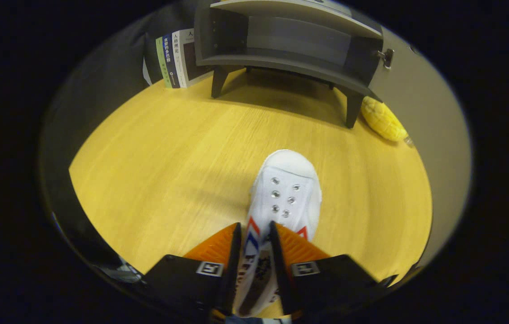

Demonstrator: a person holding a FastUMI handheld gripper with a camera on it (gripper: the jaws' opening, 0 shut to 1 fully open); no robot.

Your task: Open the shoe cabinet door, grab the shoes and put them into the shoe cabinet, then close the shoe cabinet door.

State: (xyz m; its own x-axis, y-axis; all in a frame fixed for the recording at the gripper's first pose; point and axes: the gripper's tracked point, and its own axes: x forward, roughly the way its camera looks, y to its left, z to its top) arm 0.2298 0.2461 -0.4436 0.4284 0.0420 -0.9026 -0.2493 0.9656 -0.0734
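Observation:
A white shoe [287, 193] with metal eyelets and red and blue side marks points its toe away from me, above the wooden tabletop [160, 162]. My gripper [255, 231] is shut on the shoe's rear part, with both fingers pressing its sides. Beyond the shoe stands the dark grey shoe cabinet [281, 40] on short legs, its inside shelf open to view. Its door [421, 135] is swung open at the right, with a metal hinge [387, 57] showing.
Several books [173, 58] stand upright to the left of the cabinet. A yellow corn-shaped toy [382, 119] lies by the cabinet's right front leg, against the open door. A broad stretch of tabletop lies between the shoe and the cabinet.

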